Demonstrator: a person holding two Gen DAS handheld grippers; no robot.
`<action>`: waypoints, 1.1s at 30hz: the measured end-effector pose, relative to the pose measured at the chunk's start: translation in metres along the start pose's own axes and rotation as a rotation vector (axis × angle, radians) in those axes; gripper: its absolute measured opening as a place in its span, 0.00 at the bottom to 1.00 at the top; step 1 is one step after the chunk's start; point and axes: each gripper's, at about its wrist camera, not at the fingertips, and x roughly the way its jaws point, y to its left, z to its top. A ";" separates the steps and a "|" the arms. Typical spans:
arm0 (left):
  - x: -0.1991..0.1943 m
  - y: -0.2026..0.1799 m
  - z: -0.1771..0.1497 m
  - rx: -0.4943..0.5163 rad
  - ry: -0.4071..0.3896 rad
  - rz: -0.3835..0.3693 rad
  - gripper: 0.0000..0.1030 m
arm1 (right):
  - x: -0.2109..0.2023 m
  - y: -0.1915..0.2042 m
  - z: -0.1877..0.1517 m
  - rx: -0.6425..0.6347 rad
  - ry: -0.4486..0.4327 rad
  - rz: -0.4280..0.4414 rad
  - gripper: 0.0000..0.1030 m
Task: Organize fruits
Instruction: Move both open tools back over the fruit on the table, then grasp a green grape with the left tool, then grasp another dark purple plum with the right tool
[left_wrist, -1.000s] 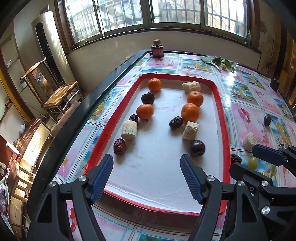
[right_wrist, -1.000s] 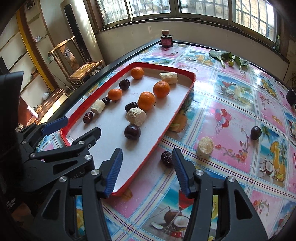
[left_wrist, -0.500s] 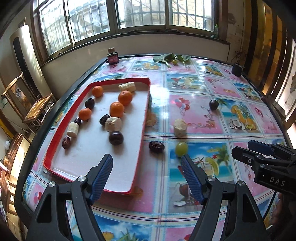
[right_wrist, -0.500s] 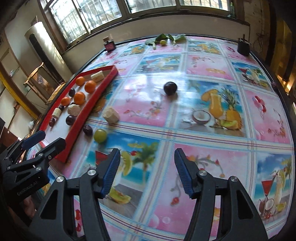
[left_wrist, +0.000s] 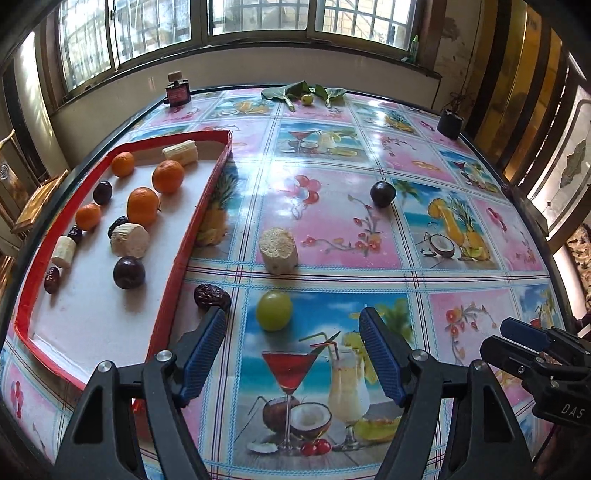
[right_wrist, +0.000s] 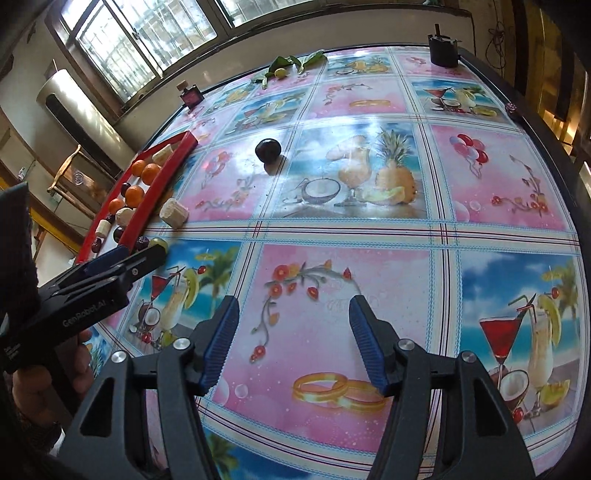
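Note:
A red-rimmed white tray (left_wrist: 177, 254) at the left holds several oranges, dark plums, dates and pale cut pieces. On the tablecloth beside it lie a green grape (left_wrist: 274, 310), a date (left_wrist: 211, 296), a pale cut piece (left_wrist: 278, 250) and a dark plum (left_wrist: 383, 194). My left gripper (left_wrist: 293, 347) stands open just in front of the grape, with nothing between its fingers. In the right wrist view my right gripper (right_wrist: 291, 343) is open over bare tablecloth, and the plum (right_wrist: 268, 150) lies far ahead of it.
A small red bottle (left_wrist: 177, 91), green leaves with a small fruit (left_wrist: 305, 94) and a dark cup (left_wrist: 450, 123) stand along the table's far edge. The right gripper's body (left_wrist: 543, 358) sits at the right in the left wrist view. A wooden chair (right_wrist: 72, 166) stands beyond the table's left side.
Both grippers swung right, away from the tray. The left one moved from over the tray to just in front of the green grape. The right one now faces open tablecloth.

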 end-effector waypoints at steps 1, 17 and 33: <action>0.003 0.000 0.000 0.002 0.007 -0.010 0.67 | -0.001 -0.003 0.000 0.002 -0.001 0.008 0.61; 0.025 0.015 0.007 -0.018 0.060 -0.062 0.27 | 0.025 -0.014 0.057 -0.028 -0.039 0.043 0.62; 0.021 0.012 0.001 -0.050 0.045 -0.097 0.21 | 0.105 0.039 0.123 -0.239 -0.039 0.012 0.53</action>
